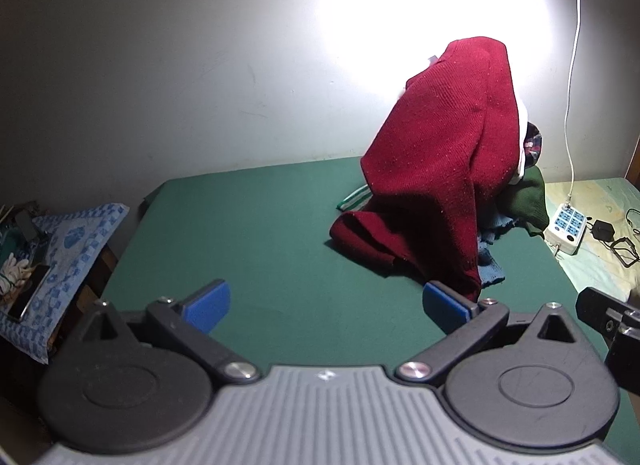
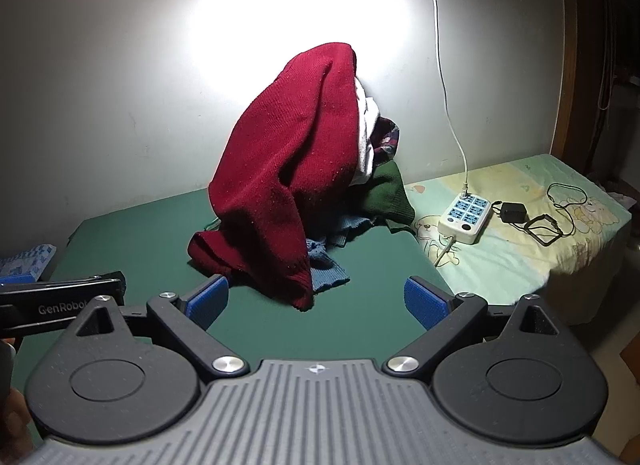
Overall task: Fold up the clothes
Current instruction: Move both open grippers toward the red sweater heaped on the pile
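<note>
red sweater (image 2: 288, 169) heaped on green mat (image 2: 360, 317), both grippers' fingers wide, "genrobot" on left gripper (image 2: 60, 297)

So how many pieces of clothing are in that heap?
5 that I can tell: a red sweater draped on top, something white and a plaid piece behind it, a dark green one and a blue knit underneath. More may be hidden.

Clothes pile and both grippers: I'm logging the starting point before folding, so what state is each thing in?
Red sweater: unfolded, draped over the pile.
Blue knit: crumpled, partly under the sweater.
Dark green garment: bunched in the pile.
Left gripper: open, empty.
Right gripper: open, empty.
Power strip: white cable plugged in.
</note>
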The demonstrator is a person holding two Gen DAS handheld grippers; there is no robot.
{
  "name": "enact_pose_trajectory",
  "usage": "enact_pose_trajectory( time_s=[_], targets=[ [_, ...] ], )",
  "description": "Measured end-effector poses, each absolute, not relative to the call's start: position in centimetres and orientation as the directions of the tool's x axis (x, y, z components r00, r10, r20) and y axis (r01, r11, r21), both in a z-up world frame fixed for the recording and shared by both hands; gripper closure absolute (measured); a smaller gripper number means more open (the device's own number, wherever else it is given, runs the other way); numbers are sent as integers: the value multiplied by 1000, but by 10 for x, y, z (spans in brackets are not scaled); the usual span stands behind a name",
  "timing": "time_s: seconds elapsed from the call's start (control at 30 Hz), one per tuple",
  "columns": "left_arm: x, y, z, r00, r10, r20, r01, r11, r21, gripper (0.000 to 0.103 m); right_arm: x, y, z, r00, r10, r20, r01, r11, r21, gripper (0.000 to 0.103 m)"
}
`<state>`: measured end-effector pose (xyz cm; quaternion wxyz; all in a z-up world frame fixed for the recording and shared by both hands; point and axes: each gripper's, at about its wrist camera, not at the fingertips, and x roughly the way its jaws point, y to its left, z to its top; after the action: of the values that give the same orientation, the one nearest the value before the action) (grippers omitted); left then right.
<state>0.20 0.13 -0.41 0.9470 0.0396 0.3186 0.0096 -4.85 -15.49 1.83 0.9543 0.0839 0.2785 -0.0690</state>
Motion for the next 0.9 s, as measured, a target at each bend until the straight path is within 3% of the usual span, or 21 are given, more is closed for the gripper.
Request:
enact_pose_trajectory(
  time_s=[0.57, 0.9],
  targets=[
    [25, 0, -10, 773, 18, -635, 63, 993, 105, 1, -42, -151, 4, 788, -131, -601, 234, 968, 96, 7],
    [48, -10, 14, 792, 31, -609, 74, 987, 146, 0, -22, -152, 21, 832, -134, -539, 232, 966, 118, 7]
  ],
)
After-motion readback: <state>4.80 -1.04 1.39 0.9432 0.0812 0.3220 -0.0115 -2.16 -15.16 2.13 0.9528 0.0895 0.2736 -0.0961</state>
